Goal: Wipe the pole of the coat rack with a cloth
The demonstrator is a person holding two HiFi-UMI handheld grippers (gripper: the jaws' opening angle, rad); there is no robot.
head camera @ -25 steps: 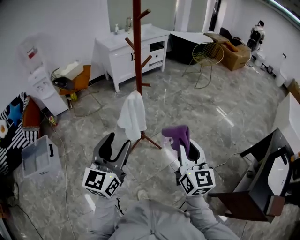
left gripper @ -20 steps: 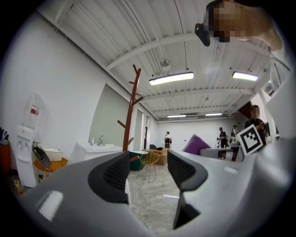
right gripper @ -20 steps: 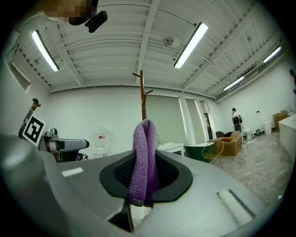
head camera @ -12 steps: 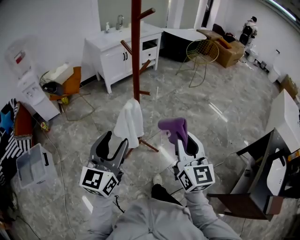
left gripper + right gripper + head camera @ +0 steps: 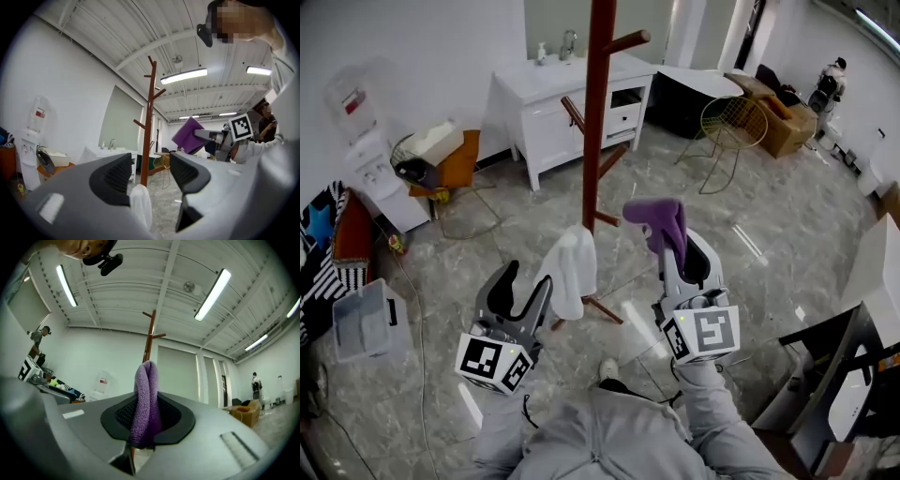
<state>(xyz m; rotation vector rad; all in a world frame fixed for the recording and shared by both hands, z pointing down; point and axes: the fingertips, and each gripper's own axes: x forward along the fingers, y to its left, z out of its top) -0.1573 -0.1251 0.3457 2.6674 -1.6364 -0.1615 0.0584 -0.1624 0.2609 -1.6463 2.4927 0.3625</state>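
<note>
Holding purple cloth (image 5: 656, 217) clamped, right gripper (image 5: 678, 258) near coat-rack pole (image 5: 597, 112), not touching; left gripper (image 5: 525, 289) agape, empty. Press cloth flat; stroke lengthwise.

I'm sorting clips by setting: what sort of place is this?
Probably a large open hall staged with household furniture: a white sink cabinet, a water dispenser and a wire chair stand around the coat rack, under an industrial ceiling with strip lights.

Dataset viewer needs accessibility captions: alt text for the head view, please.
Seen from above, the right gripper clamps a folded purple fleece cloth, held near the red-brown wooden coat rack pole. The left gripper is open and empty; a white cloth hangs low on the rack.
</note>
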